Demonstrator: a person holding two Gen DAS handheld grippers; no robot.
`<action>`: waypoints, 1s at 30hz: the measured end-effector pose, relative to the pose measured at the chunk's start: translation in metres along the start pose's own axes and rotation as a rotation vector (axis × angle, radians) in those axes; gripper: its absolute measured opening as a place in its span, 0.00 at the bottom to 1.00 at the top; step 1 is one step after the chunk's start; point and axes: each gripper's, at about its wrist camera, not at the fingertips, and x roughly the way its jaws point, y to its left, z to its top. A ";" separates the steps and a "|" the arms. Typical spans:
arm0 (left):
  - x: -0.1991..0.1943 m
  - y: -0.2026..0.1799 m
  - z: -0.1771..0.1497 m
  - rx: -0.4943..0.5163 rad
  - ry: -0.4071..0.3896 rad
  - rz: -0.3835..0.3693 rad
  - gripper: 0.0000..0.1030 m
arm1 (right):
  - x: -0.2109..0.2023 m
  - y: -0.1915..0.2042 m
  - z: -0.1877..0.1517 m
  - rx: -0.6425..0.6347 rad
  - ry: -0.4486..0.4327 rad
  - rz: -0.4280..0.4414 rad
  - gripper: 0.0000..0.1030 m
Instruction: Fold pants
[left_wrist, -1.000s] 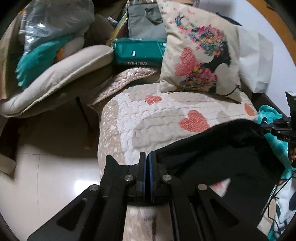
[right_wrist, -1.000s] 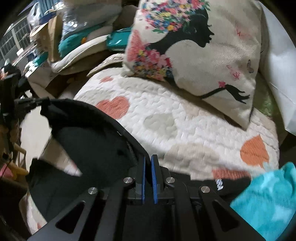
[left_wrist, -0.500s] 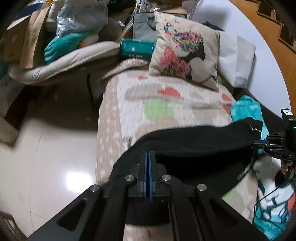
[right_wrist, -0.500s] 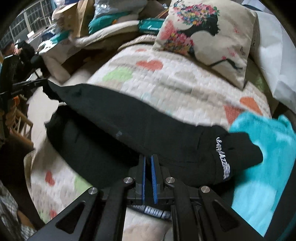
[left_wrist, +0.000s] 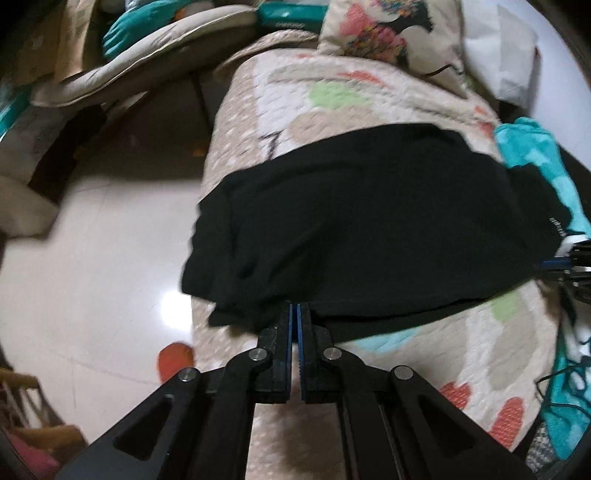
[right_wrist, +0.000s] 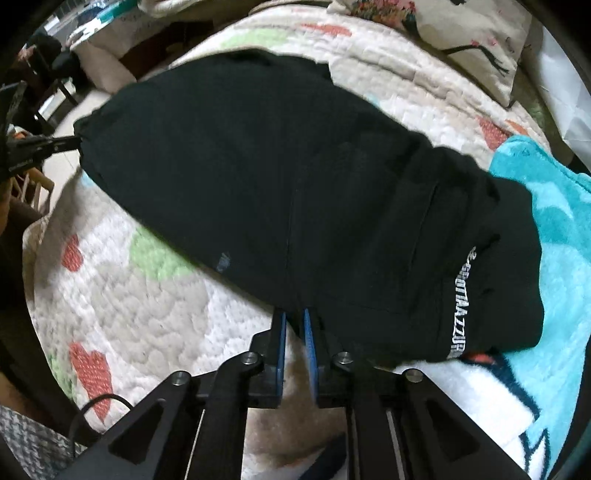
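Here the pants (right_wrist: 288, 177) lie folded across the quilt (right_wrist: 122, 306). My left gripper (left_wrist: 295, 321) pinches their near hem; my right gripper (right_wrist: 293, 325) has its pads slightly parted at that hem. Risk: the left corner overhangs the quilt's edge toward the floor (left_wrist: 110, 236), so releasing may let it slide. Free quilt lies beyond the pants, toward the pillow (left_wrist: 391, 33).

Black pants (left_wrist: 362, 218), folded over into a wide, doubled band lying crosswise on a bed, filling the middle of both frames. Soft, matte fabric with shallow wrinkles; lower layer peeking out along the near edge. White lettered stripe running down the end at lower right of the right wrist frame (right_wrist: 460, 314), overlapping something turquoise.
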 end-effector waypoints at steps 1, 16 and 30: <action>-0.001 0.005 -0.002 -0.024 0.018 0.013 0.02 | 0.002 0.000 -0.001 0.000 0.010 -0.004 0.20; -0.051 -0.010 0.030 -0.118 -0.095 -0.045 0.39 | -0.094 -0.074 0.001 0.374 -0.277 0.069 0.48; 0.028 -0.022 0.023 -0.237 -0.058 -0.145 0.39 | -0.009 -0.144 0.019 0.809 -0.238 0.012 0.07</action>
